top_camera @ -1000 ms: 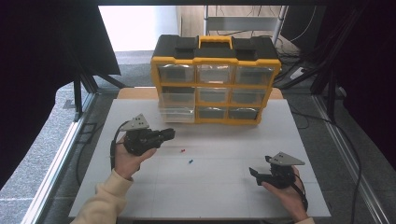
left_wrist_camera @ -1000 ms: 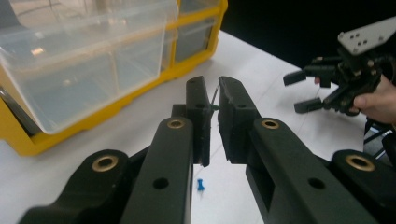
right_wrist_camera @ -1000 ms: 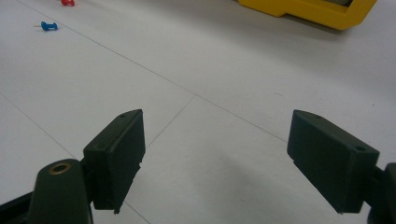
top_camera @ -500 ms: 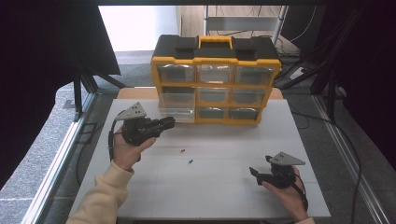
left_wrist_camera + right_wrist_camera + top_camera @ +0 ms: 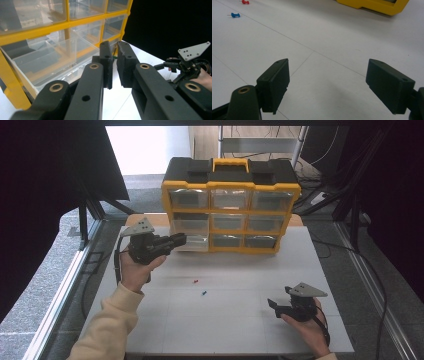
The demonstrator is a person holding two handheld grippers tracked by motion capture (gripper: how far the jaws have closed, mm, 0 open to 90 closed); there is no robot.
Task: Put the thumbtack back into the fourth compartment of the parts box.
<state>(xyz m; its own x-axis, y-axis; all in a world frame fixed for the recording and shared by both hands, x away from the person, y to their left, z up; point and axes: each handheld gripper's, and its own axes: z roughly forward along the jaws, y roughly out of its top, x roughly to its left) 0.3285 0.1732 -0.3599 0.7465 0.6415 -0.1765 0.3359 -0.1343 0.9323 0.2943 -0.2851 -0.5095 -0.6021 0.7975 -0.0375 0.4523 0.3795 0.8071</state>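
Green pin (image 5: 113, 57) barely visible, left gripper (image 5: 113, 50) pinching

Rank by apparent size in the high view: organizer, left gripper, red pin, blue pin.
1. organizer, by far the largest.
2. left gripper, raised at the pulled-out drawer, so nearness to the camera may enlarge it somewhat.
3. red pin and blue pin: both tiny and alike on the table, too close to rank.

Lighting: even overhead on the white matte tabletop (image 5: 240, 305); overexposed floor patch behind; dark surrounds; soft shadows (near black jaws blurred).
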